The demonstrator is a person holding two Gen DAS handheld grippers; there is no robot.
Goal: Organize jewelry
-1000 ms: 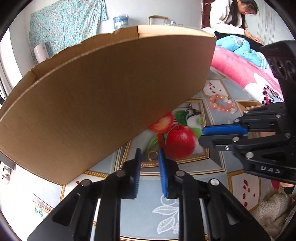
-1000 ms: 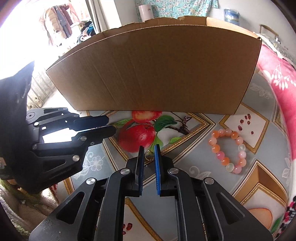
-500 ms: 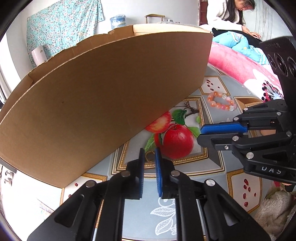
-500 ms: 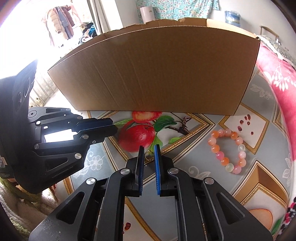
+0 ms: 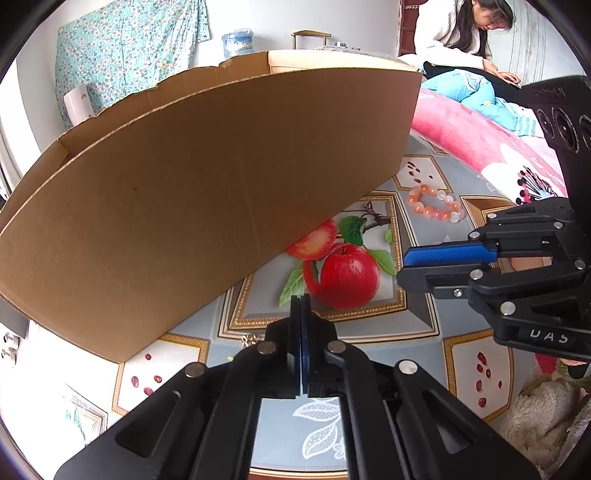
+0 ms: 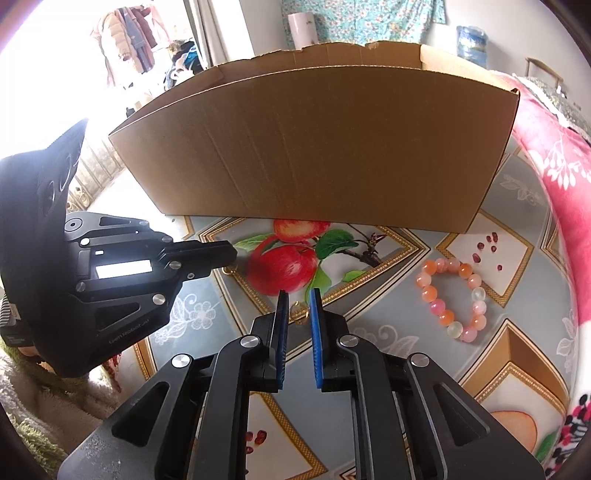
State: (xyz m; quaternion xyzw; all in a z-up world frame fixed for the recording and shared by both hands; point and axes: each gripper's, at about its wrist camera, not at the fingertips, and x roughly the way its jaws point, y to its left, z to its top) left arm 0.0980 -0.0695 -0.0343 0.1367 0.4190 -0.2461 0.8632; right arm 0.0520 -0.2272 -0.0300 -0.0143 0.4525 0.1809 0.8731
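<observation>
A floral curtain (image 5: 122, 48) hangs on the far wall, a pink blanket (image 5: 476, 136) lies right, clothes (image 6: 129, 33) hang left.

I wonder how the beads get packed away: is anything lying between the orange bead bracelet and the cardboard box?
Nothing visible does. The bracelet lies on the tablecloth, apart from the cardboard box, with only printed cloth between them. It would probably still have to go over the box's tall near wall.
</observation>
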